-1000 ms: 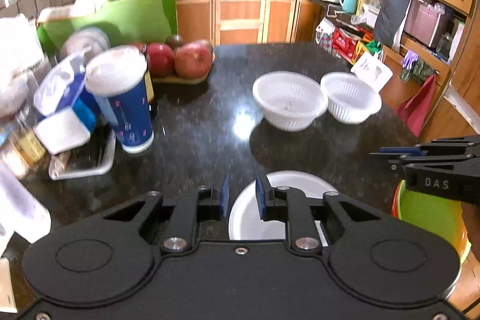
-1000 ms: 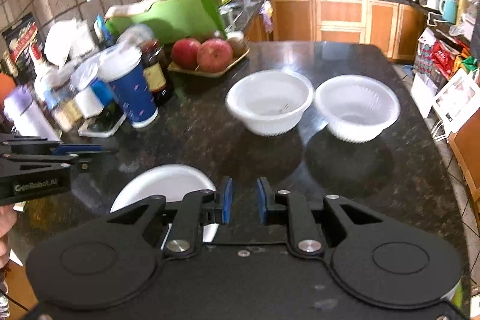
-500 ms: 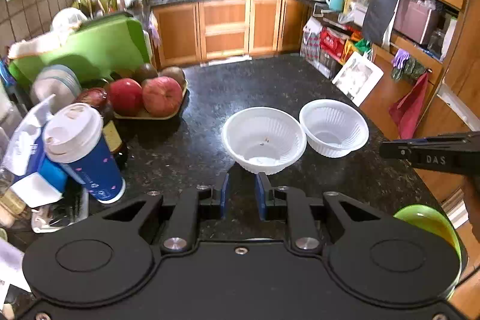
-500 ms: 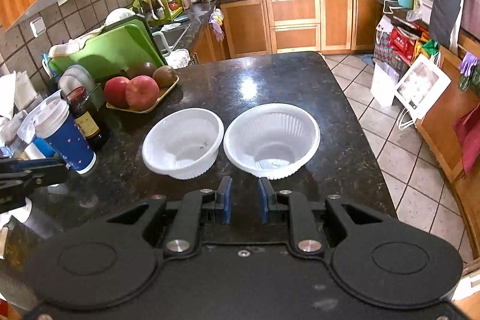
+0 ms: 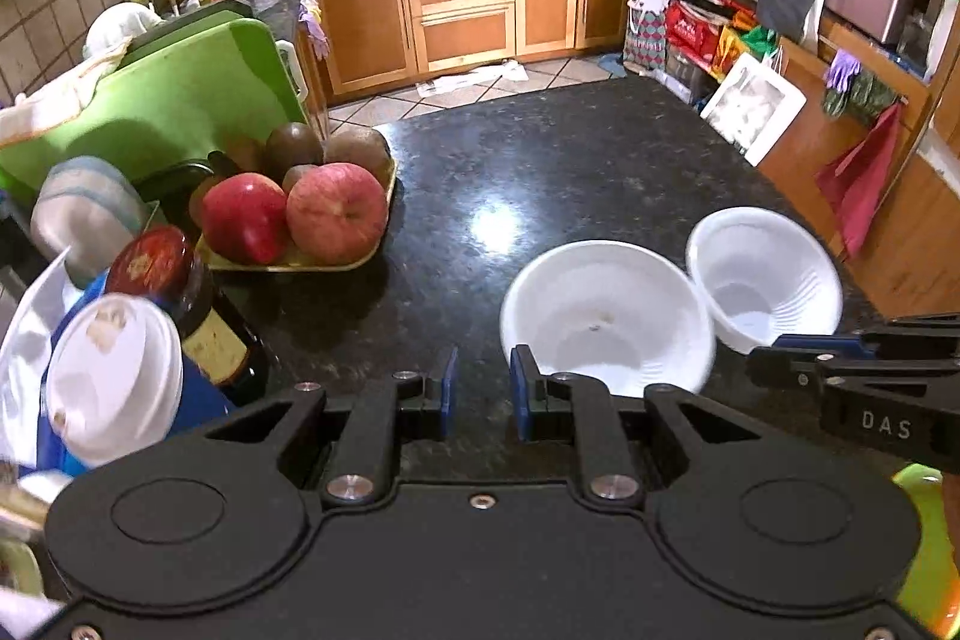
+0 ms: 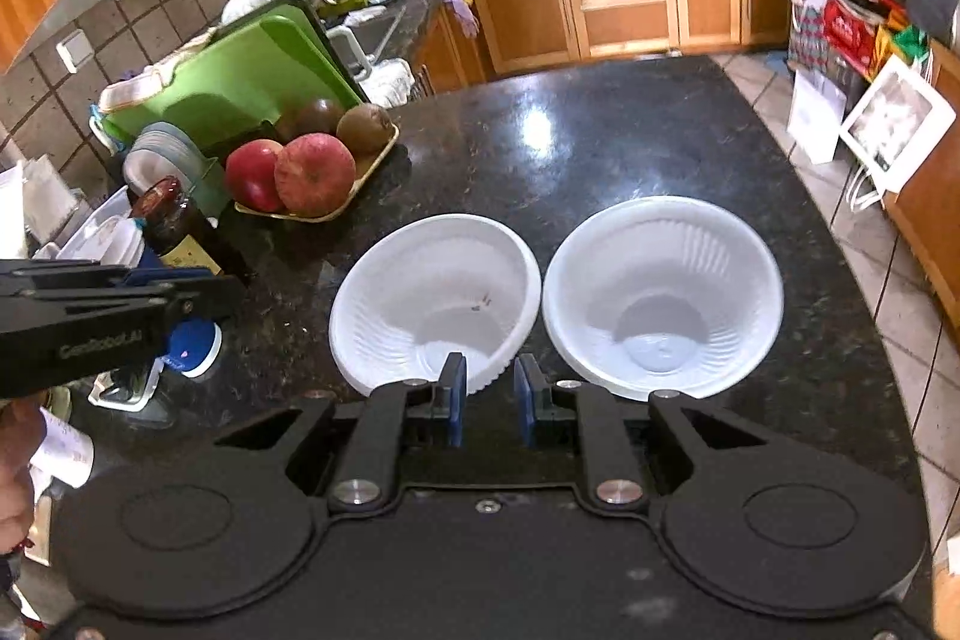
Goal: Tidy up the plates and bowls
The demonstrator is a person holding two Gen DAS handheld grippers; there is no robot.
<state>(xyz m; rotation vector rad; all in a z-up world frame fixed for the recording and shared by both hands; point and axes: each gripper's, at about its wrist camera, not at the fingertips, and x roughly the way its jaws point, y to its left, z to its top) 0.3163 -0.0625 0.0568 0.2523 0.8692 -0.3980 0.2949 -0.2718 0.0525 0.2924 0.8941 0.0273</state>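
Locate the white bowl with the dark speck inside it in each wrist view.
Left wrist: speck bowl, lower right of centre, right of the left tongs.
Right wrist: speck bowl, centre, just beyond the right tongs.
Shared landmark: fruit tray.

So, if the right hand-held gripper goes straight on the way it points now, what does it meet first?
Probably the near rim of the left white bowl, or the gap between it and the right white bowl; depth is unclear.
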